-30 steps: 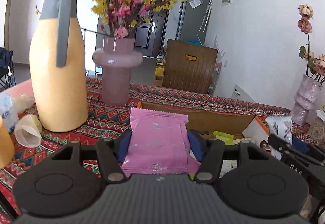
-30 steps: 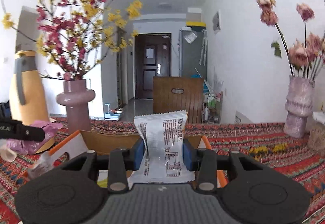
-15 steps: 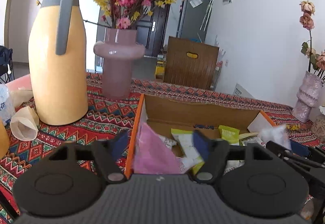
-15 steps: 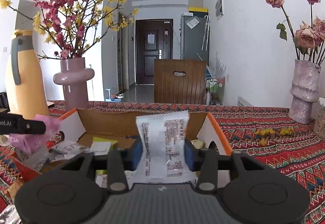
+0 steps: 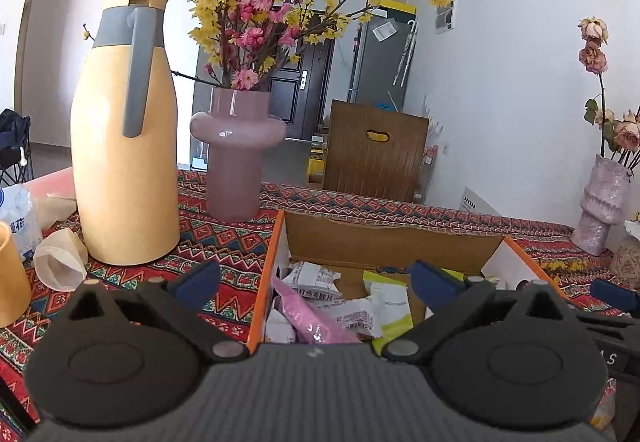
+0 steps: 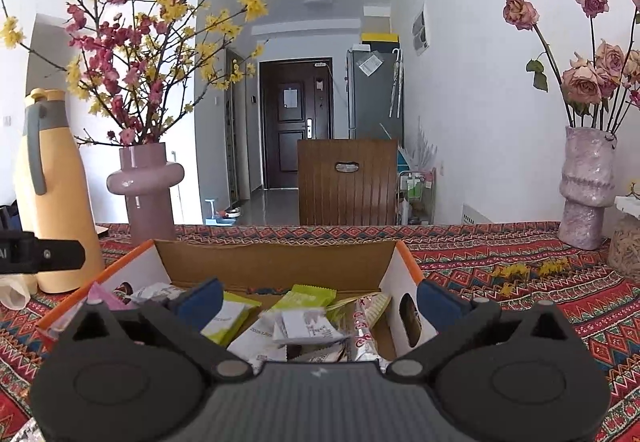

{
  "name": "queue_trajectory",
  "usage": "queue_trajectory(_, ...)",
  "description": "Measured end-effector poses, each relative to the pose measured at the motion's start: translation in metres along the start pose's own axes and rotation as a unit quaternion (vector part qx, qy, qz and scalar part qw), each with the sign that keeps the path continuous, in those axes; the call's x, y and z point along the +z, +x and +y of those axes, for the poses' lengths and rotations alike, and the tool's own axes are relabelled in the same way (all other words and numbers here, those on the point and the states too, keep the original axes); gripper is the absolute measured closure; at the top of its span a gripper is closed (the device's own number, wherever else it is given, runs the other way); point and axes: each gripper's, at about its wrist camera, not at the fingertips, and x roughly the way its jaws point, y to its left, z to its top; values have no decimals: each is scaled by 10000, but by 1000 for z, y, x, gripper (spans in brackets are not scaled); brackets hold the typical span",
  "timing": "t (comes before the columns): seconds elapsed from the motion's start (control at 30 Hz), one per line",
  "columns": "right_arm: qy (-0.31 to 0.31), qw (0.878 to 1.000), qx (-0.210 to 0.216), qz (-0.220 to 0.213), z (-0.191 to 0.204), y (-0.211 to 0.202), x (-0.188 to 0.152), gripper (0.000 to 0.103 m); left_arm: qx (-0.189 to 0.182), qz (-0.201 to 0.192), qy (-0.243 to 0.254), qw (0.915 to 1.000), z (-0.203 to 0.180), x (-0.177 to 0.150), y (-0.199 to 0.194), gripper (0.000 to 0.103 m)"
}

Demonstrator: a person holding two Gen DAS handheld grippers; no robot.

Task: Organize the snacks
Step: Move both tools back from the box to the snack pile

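Note:
An open cardboard box (image 5: 392,242) with orange edges stands on the patterned tablecloth and holds several snack packets. My left gripper (image 5: 316,282) hovers over its left end; its jaws are opening, with nothing pressed between them. A pink packet (image 5: 310,320) lies below them, against the box's left wall. My right gripper (image 6: 320,302) is over the same box (image 6: 272,266), jaws opening too and gripping nothing. A white printed packet (image 6: 308,328) lies loose on the pile under them, among green packets (image 6: 310,296). A black finger (image 6: 44,254) of the left gripper shows at the left edge.
A tall yellow thermos jug (image 5: 124,161) and a pink vase (image 5: 236,161) of flowering branches stand left of the box. Paper cups (image 5: 60,262) lie beside the jug. A rough vase (image 6: 586,185) of dried roses stands far right. A wooden chair back (image 5: 374,153) rises behind the table.
Both grippers have opened wide. The pink packet left the left gripper and dropped into the box. The white packet left the right gripper and landed on the pile.

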Motion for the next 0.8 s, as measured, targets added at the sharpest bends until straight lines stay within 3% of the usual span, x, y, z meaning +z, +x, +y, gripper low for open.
queue_trajectory(0.3,-25,10000,-14,-36,1,-2,1,0,4,52,-81,10000,1,0,-4,0)
queue_trajectory(0.47,-60,9998,20,-175,1,-12,6,0,14,-57,-36,10000,-5,9,-24,0)
queue_trajectory(0.8,-279,9983,401,-328,6,-79,17,0,-176,-30,181,9997,8,3,-79,0)
